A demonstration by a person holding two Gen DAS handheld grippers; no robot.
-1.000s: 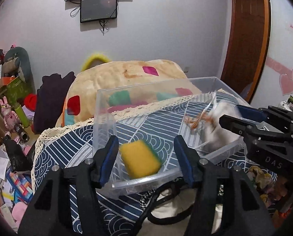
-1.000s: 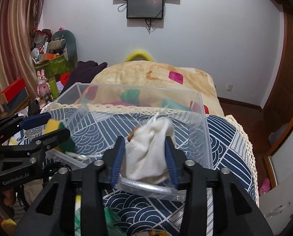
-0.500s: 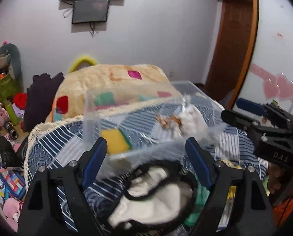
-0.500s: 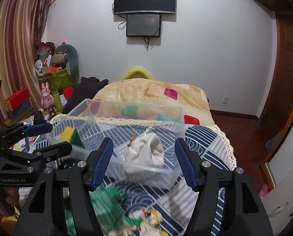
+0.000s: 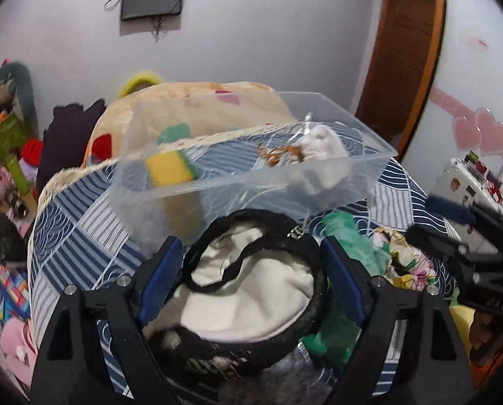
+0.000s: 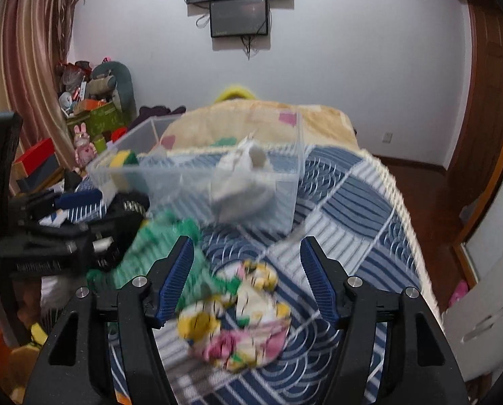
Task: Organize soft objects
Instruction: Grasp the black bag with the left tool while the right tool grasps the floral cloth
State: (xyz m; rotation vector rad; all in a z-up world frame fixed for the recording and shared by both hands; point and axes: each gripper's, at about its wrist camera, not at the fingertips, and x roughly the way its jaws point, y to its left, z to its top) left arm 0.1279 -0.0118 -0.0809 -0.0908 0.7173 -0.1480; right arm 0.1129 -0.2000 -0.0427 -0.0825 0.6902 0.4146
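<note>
Both tools have drawn back from the clear bin since the earlier frames, and their jaws have just been opening; a second ago the left tool (image 5: 249,280) framed the yellow sponge inside the bin and the right tool (image 6: 246,278) was pressed on the white cloth bundle; both items now lie released in the bin, and nothing is gripped by either tool.

Left tool: jaws wide apart, pads touching nothing; between and below them lies a black-and-white cloth bag (image 5: 251,290) with a black strap looped across it; a green cloth (image 5: 346,233) lies just beside the right pad.

Right tool: jaws parted about halfway, empty; a crumpled flowered cloth (image 6: 241,317) lies on the bed below the gap, nearer the left pad, blurred; the green cloth (image 6: 160,246) extends past the left pad.

Beyond both tools the clear bin (image 5: 319,172) stands on the blue patterned bedspread (image 6: 352,209); the yellow sponge (image 5: 168,170) sits at the bin's left end, the white bundle (image 5: 322,145) at its right end, the two well apart.

Left view only: the interior of the bag, and the right tool at the frame's right edge. Right view only: the whole flowered cloth, open bedspread to the right of the bin, and the left tool at the frame's left edge.
</note>
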